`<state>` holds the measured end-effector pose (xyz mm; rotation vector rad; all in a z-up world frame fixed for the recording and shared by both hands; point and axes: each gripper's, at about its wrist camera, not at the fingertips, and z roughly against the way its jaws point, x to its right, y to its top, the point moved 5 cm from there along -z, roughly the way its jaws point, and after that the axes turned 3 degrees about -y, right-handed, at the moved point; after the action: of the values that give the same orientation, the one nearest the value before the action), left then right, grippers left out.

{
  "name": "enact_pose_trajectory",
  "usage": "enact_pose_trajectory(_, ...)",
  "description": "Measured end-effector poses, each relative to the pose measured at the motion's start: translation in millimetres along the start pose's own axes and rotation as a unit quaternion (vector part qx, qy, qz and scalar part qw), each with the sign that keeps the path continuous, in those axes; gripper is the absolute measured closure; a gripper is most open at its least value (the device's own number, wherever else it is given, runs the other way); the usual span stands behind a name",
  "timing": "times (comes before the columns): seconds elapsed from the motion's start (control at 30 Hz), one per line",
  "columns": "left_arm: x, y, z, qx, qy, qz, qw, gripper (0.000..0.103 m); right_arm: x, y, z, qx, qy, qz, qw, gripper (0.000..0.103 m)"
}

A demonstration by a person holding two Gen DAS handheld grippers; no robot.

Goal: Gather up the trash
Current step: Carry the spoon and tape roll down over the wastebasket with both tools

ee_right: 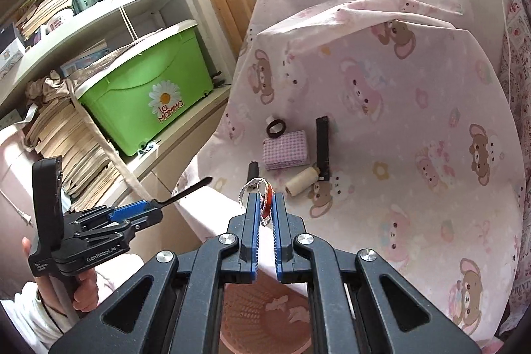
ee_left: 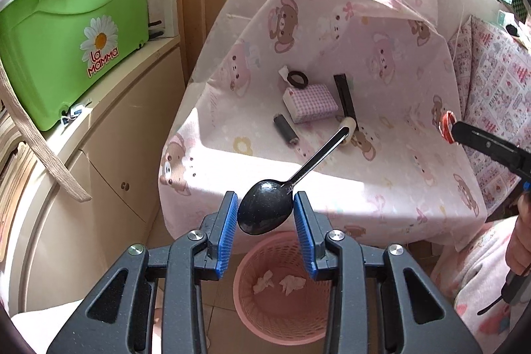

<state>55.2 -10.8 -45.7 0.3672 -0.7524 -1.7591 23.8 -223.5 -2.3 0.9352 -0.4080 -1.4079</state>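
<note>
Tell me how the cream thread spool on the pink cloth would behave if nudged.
The cream spool lies on its side, so it would probably roll. It looks small and light, likely shifting at a slight touch. The black strip touching its end may block it that way.

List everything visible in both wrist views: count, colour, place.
spoon: 1, black, held between left claw's fingers above the basket
ribbon roll: 1, red and white, pinched in right claw
basket: 1, pink, on floor below the table edge
crumpled tissues: 2, white, inside basket
checked pack: 1, pink-white, on table
ring: 1, dark, behind pack
thread spool: 1, cream, on table
dark spool: 1, grey-black, left of pack
black strip: 1, right of pack
storage box: 1, green, on cabinet
left claw: 1, blue pads
right claw: 1, blue pads
</note>
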Motion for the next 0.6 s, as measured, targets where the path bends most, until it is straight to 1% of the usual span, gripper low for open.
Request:
enact_pose_trajectory(0.17,7.7,-19.3,-22.5,-0.064,-0.024,-0.008,0.9976,0.07,-20.3,-15.2,-1.8,-0.016,0.012,0.024,1.0,0.095)
enact_pose_trajectory(0.27,9.0,-29.0,-32.3,-0.09,-0.027,-0.01,0.9955,0.07,-24.8,-21.8,-7.2,-0.025,0.009,0.036,0.999,0.095)
enact_pose_trajectory(0.37,9.4,-37.8,-38.5,-0.112,-0.035,-0.007,0.9931,0.07,-24.3,-26.4,-12.2,-0.037,0.018,0.03,0.999,0.095)
enact_pose_trajectory(0.43,10.4,-44.8,-45.9,-0.137,-0.042,-0.009,0.9897,0.07,-23.1,-29.3,-17.4,-0.048,0.024,0.025,0.998,0.095)
enact_pose_trajectory(0.5,11.5,-53.2,-54.4,-0.16,-0.041,-0.011,0.9862,0.07,-24.1,-34.7,-23.9,-0.065,0.03,0.024,0.997,0.095)
enact_pose_trajectory(0.6,12.6,-68.3,-68.3,-0.198,-0.047,-0.004,0.9791,0.07,-29.5,-45.9,-34.3,-0.088,0.029,0.033,0.995,0.095)
